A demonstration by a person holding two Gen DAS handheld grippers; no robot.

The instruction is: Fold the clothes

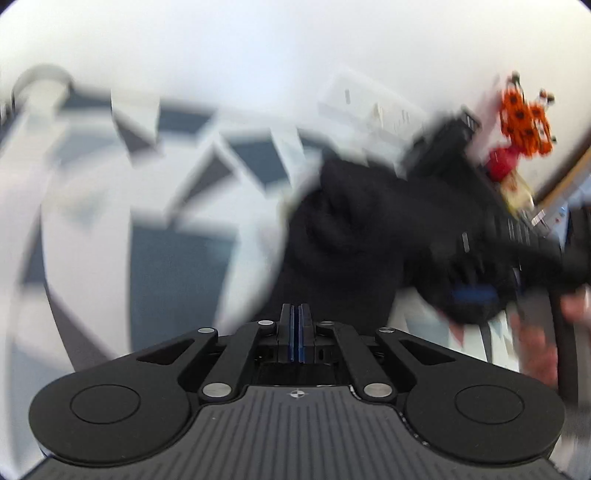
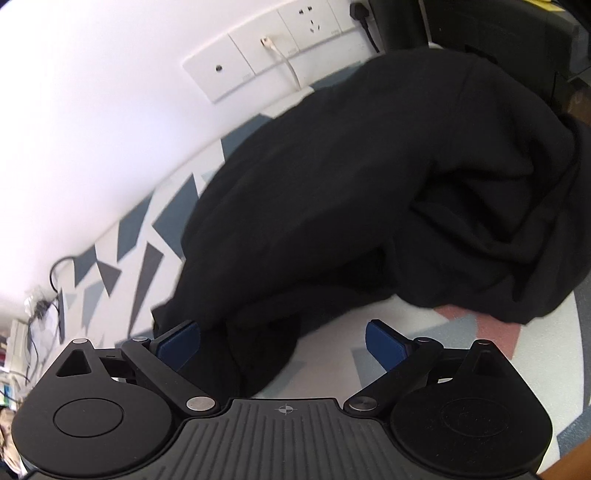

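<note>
A black garment (image 2: 351, 192) lies crumpled on a tablecloth (image 2: 332, 332) patterned in white, grey and blue. My right gripper (image 2: 282, 345) is open just above the cloth, and a dark fold of the garment lies between its blue pads (image 2: 181, 343), close to the left one. The left wrist view is blurred by motion. There my left gripper (image 1: 295, 312) has its blue pads pressed together at the edge of the black garment (image 1: 351, 229), which rises from the tips toward the right. The right gripper (image 1: 472, 295) and a hand (image 1: 535, 350) show as a blur at the right.
A white wall with a row of sockets (image 2: 273, 48) and a plugged-in cable borders the table. Loose cables (image 2: 55, 291) lie at the far left. An orange and red toy (image 1: 524, 122) stands at the right. Dark equipment (image 2: 498, 26) sits behind the garment.
</note>
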